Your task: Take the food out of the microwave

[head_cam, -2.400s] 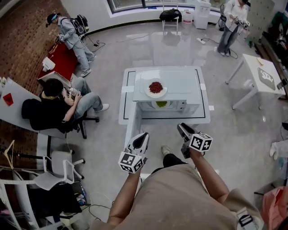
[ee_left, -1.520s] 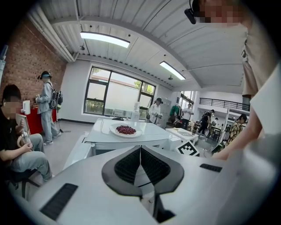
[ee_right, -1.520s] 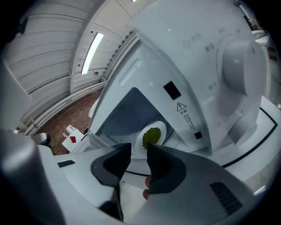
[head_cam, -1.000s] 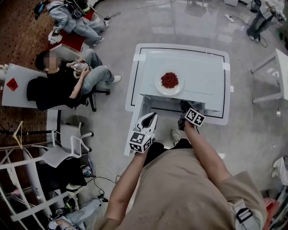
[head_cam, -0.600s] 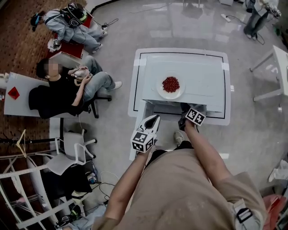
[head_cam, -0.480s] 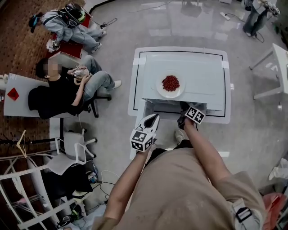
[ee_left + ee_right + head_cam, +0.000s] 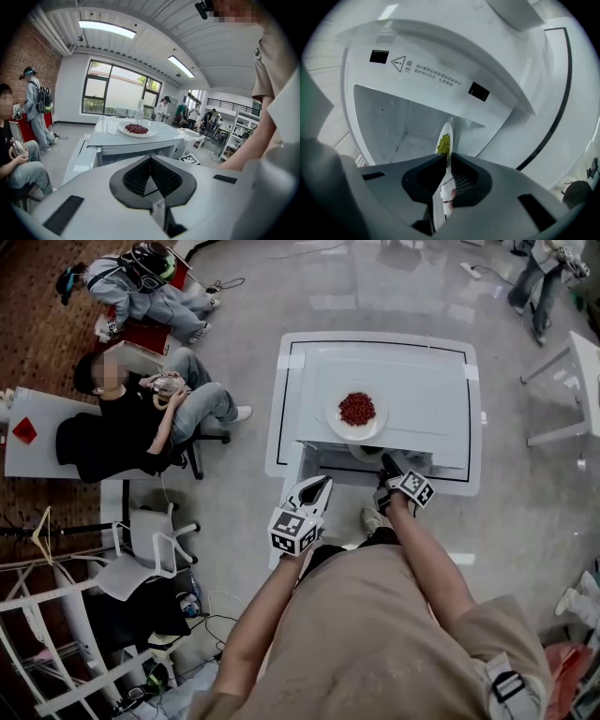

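Note:
The white microwave (image 7: 412, 399) stands on a white table (image 7: 286, 409) with its door (image 7: 281, 512) swung open to the left. Inside the cavity (image 7: 393, 122) lies a white plate of green food (image 7: 446, 140). My right gripper (image 7: 447, 157) reaches into the opening; its jaws have just been closing and now pinch the plate's near rim. In the head view the right gripper (image 7: 387, 467) is at the microwave's mouth. A second plate with red food (image 7: 355, 411) (image 7: 136, 129) rests on the microwave's top. My left gripper (image 7: 322, 486) (image 7: 150, 158) hangs shut and empty by the door.
A seated person (image 7: 122, 427) and office chairs (image 7: 141, 549) are at the left. Two more people (image 7: 150, 287) are at the far left by a brick wall. Another white table (image 7: 572, 381) stands at the right. A person (image 7: 548, 277) stands at the far right.
The right gripper has rolled a little at the microwave's mouth. The left gripper has stayed by the door.

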Motion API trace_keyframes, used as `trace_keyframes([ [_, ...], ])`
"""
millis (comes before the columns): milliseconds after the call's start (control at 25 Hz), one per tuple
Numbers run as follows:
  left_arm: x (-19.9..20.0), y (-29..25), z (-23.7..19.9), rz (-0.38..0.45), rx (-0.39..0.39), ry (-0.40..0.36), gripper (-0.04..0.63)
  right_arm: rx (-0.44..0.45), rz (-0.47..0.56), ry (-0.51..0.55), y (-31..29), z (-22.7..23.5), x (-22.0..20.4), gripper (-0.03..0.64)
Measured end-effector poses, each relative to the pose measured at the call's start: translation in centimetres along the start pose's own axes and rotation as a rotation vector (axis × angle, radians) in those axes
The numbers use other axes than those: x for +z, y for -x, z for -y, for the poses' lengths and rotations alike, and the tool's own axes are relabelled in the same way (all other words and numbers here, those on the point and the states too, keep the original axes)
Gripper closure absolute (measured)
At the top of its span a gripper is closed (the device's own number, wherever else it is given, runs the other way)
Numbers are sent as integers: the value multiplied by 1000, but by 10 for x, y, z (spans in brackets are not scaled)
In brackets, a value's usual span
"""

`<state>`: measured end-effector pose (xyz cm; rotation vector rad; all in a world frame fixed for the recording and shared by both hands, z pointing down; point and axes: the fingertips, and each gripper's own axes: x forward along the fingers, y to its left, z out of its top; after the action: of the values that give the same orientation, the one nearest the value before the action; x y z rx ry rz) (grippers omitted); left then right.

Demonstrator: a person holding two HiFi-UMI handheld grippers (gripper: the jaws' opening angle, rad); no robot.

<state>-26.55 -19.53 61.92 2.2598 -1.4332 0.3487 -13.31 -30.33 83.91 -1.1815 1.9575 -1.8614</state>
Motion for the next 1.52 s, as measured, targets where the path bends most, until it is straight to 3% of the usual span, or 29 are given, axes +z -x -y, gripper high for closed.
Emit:
trace_keyframes([
  [280, 2, -2, 3, 1, -7, -8, 592, 22, -31, -28, -15, -2, -5, 554],
  [560, 1, -2, 8, -2, -4, -12, 592, 59, -42, -106, -13, -8, -6, 598],
  [840, 7, 1, 11, 31, 9, 1, 592, 143, -211, -105, 25, -35, -25, 600],
  [1240, 26, 33, 8, 139, 72, 39, 592, 109, -425, -24, 104, -78, -44, 600],
  [1520, 48, 63, 8, 215, 127, -3, 592, 173, -482, 14, 147, -126, -53, 600],
])
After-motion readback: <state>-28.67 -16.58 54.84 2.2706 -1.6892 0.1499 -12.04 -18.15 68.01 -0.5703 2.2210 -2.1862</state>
